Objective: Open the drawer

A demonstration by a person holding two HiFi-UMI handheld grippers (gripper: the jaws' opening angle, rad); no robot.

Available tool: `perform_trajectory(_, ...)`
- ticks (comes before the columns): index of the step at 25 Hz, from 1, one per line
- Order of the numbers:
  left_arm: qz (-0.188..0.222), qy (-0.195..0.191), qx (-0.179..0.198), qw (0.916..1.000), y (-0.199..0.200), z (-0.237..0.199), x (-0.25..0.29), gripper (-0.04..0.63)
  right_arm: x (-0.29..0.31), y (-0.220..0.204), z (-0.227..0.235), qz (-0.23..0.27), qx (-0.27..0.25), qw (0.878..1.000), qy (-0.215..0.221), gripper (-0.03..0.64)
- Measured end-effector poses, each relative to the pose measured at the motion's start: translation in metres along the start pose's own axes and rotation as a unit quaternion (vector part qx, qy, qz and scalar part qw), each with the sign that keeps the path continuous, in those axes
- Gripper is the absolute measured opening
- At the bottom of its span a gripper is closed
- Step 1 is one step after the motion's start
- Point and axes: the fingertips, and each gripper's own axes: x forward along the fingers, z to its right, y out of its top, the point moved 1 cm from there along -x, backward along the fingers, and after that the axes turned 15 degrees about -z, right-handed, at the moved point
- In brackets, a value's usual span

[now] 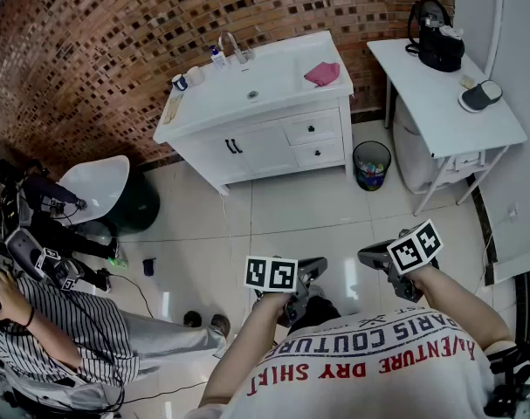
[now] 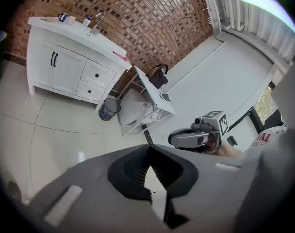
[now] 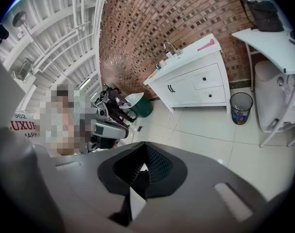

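Floor tiles separate us from the sink cabinet (image 1: pixel 247 151) at upper centre of the head view. The drawer (image 1: pixel 311 129) sits at its right end, long axis level, with a second one below. It lies well apart, straight above the left gripper (image 1: pixel 315 269). The right gripper (image 1: pixel 369 254) is equally far. Both point forward and tilt down, fingers together and empty.

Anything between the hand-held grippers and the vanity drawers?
Nothing visible: only bare floor tiles between the left hand-held gripper, the right hand-held gripper and the drawers. The waste bin stands beside the cabinet, off the path.
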Motion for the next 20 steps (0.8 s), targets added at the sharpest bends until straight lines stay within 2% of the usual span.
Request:
perform_trajectory(9,-0.023,-0.021,-0.009,0.9995,0.056,-0.064,-0.004,-0.006,0.037,0.067,0.041,-0.011,0.029,1.000,-0.001,0.006)
perform_trajectory(12,-0.037,-0.026,-0.014,0.9989,0.085,-0.097,-0.010,-0.007,0.054,0.107,0.059,-0.009,0.045,0.999,-0.004,0.006)
perform_trajectory(20,-0.073,-0.022,0.008,0.9971,0.177,-0.197,-0.059,-0.008,0.115,0.239,0.090,0.012,0.087,0.996,-0.009,0.006)
